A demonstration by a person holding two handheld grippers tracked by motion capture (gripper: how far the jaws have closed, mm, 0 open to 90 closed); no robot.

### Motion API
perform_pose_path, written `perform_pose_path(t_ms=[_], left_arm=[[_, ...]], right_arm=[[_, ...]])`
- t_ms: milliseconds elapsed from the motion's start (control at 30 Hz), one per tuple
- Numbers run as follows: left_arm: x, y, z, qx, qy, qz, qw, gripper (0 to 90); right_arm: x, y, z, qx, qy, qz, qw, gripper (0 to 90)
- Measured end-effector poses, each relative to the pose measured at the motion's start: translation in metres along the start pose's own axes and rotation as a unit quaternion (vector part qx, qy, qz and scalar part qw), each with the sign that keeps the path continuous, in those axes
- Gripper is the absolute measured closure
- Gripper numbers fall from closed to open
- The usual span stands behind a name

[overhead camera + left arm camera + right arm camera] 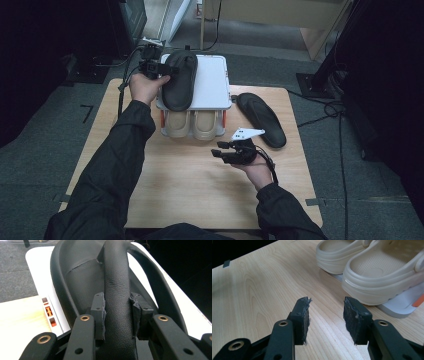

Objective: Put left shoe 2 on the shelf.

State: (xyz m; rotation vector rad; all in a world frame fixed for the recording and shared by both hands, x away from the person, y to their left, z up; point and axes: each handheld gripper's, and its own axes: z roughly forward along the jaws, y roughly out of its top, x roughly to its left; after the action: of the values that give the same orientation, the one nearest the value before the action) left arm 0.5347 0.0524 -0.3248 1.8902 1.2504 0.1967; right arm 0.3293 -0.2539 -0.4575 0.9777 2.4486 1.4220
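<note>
While your left gripper clamps the black slipper's strap over the rack's white top, placing is underway. Lower it flat, then release. Your right gripper waits on the surface, jaws apart, empty.

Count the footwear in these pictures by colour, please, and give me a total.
Black slippers: 2, one held by its strap in the left gripper over the white rack, one lying on the table right of the rack.
Beige clogs: 2, side by side on the rack's lower shelf.
Total: 4.
</note>
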Motion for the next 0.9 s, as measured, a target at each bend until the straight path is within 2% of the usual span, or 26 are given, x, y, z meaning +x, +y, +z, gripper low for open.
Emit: perform_pose_path(t_ms=[67,133,200,333,367,400,433,533,667,767,900], left_arm=[[-0.001,-0.001,0.001,0.005,0.006,0.012,0.9999,67.5],[-0.001,0.0,0.001,0.006,0.005,0.013,0.9999,67.0],[-0.001,0.0,0.0,0.006,-0.001,0.014,0.9999,64.4],[0.001,0.001,-0.004,-0.003,-0.012,0.016,0.9998,57.1],[0.002,0.001,-0.005,-0.001,-0.02,0.019,0.9996,55.4],[0.002,0.0,-0.007,0.001,-0.014,0.026,0.9996,54.0],[0.002,0.0,-0.008,0.002,-0.005,0.034,0.9994,52.9],[0.002,0.0,-0.016,-0.001,-0.011,0.042,0.9991,51.0],[0.002,-0.002,-0.029,-0.008,-0.008,0.055,0.9984,48.3],[0.007,-0.005,-0.038,-0.012,-0.006,0.054,0.9984,47.1],[0.016,-0.014,-0.046,-0.014,-0.013,0.052,0.9985,45.5]], right_arm=[[-0.001,0.0,0.0,-0.002,-0.001,0.002,1.0,55.1],[-0.003,0.0,-0.001,-0.003,0.0,0.009,1.0,54.6],[-0.005,0.0,-0.003,-0.009,0.0,0.019,0.9998,54.6],[-0.011,0.0,-0.006,-0.013,-0.009,0.018,0.9997,54.6],[-0.012,0.0,-0.007,-0.012,-0.01,0.019,0.9997,54.4],[-0.014,0.001,-0.009,-0.01,-0.013,0.022,0.9996,54.3],[-0.017,0.001,-0.01,-0.013,-0.017,0.022,0.9995,54.4],[-0.024,0.002,-0.017,-0.015,-0.019,0.037,0.999,55.3],[-0.036,0.002,-0.025,-0.02,-0.035,0.044,0.9982,56.1],[-0.045,-0.001,-0.029,-0.018,-0.05,0.051,0.9973,56.1],[-0.056,-0.003,-0.03,-0.018,-0.055,0.059,0.9966,56.0]])
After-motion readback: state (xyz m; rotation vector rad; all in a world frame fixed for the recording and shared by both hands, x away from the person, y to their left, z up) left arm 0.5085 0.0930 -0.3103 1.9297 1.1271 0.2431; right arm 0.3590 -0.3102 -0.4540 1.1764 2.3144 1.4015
